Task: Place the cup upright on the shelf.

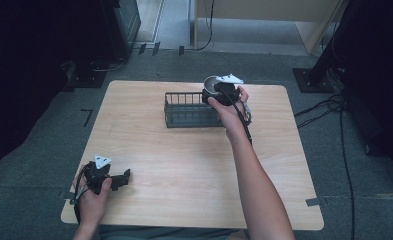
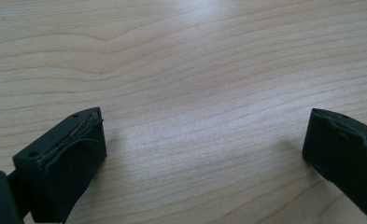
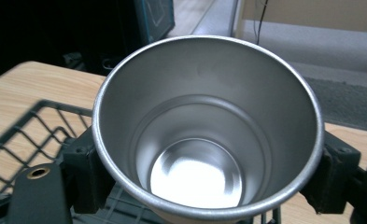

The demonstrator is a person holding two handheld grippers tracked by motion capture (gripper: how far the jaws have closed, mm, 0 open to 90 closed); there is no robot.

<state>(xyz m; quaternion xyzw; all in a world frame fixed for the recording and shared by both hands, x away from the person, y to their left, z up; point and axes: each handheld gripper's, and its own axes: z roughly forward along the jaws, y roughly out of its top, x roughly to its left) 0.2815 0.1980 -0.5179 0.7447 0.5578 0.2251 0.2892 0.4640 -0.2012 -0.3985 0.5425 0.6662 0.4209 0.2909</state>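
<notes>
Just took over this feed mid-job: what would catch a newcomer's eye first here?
The shiny steel cup, empty and upright, clamped between the right gripper's jaws at the right end of the dark wire basket near the table's far edge. Next, the left gripper resting at the near left corner, jaws wide apart over bare wood.

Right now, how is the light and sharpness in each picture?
High view: dim room, table evenly lit, slightly soft. Left gripper view: broad pale glare on the wood, soft shadows beside the left gripper. Right gripper view: bright reflection in the bottom of the steel cup; basket blurred.
</notes>
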